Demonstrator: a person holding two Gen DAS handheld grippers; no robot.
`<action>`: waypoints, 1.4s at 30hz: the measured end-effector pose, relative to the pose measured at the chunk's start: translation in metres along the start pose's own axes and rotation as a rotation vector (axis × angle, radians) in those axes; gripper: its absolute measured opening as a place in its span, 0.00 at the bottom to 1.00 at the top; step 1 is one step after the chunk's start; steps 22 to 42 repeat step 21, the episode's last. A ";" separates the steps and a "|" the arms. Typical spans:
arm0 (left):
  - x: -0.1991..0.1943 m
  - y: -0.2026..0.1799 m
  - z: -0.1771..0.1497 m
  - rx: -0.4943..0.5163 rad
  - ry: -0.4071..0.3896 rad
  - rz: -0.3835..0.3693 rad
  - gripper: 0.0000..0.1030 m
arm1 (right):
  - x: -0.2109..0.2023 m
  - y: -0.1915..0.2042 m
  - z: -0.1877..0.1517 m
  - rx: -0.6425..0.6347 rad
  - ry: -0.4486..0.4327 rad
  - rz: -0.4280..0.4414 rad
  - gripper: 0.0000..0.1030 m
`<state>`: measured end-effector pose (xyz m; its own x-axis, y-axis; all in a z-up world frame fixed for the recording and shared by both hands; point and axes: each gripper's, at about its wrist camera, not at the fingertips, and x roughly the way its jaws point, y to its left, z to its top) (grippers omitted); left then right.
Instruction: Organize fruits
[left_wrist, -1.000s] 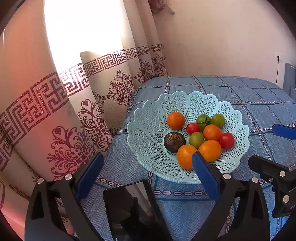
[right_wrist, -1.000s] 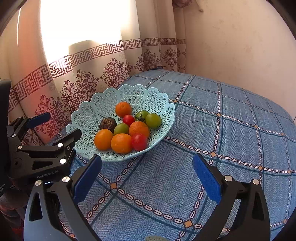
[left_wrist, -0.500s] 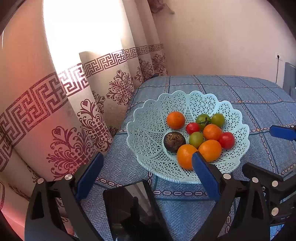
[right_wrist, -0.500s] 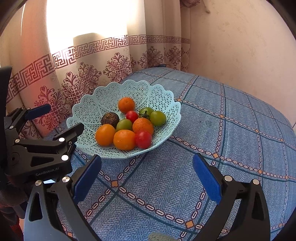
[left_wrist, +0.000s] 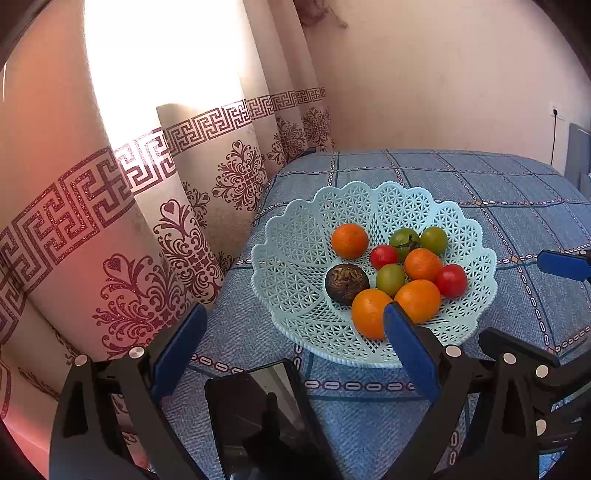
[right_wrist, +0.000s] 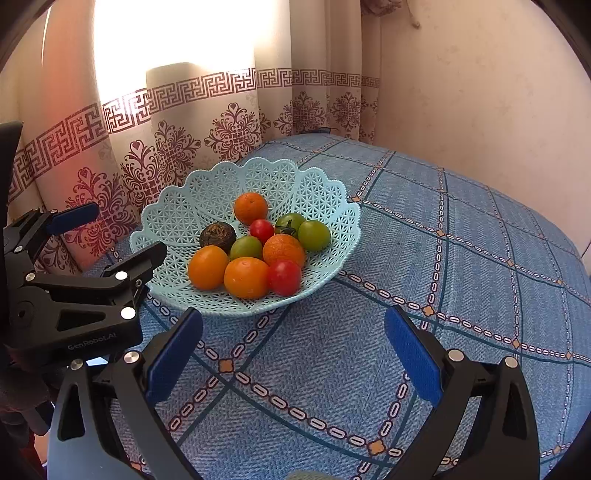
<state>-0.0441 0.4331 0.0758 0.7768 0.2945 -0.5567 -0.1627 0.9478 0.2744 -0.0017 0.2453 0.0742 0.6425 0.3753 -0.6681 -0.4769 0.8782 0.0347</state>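
Fruit fills the near half of a pale blue lattice basket (right_wrist: 325, 192) on the blue checked bedspread (right_wrist: 461, 236): oranges (right_wrist: 246, 277), red tomatoes (right_wrist: 283, 277), green tomatoes (right_wrist: 314, 235) and one dark brown fruit (right_wrist: 217, 235). Patterned curtains (right_wrist: 221, 122) hang just behind the basket and a phone (left_wrist: 258, 402) lies near its front rim. Left gripper (left_wrist: 284, 332) and right gripper (right_wrist: 293, 336) both hang with fingers spread and empty, short of the basket.

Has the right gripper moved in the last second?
Yes. In its own view the basket sits larger and further right, so the right gripper has come closer to it and turned left, jaws open.
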 end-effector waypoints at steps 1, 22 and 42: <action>0.000 0.000 0.000 0.000 0.000 0.000 0.95 | 0.000 0.000 0.000 -0.001 -0.002 -0.006 0.95; -0.013 -0.026 0.009 0.033 -0.012 -0.027 0.97 | -0.004 -0.053 -0.018 0.113 0.046 -0.098 0.95; -0.013 -0.026 0.009 0.033 -0.012 -0.027 0.97 | -0.004 -0.053 -0.018 0.113 0.046 -0.098 0.95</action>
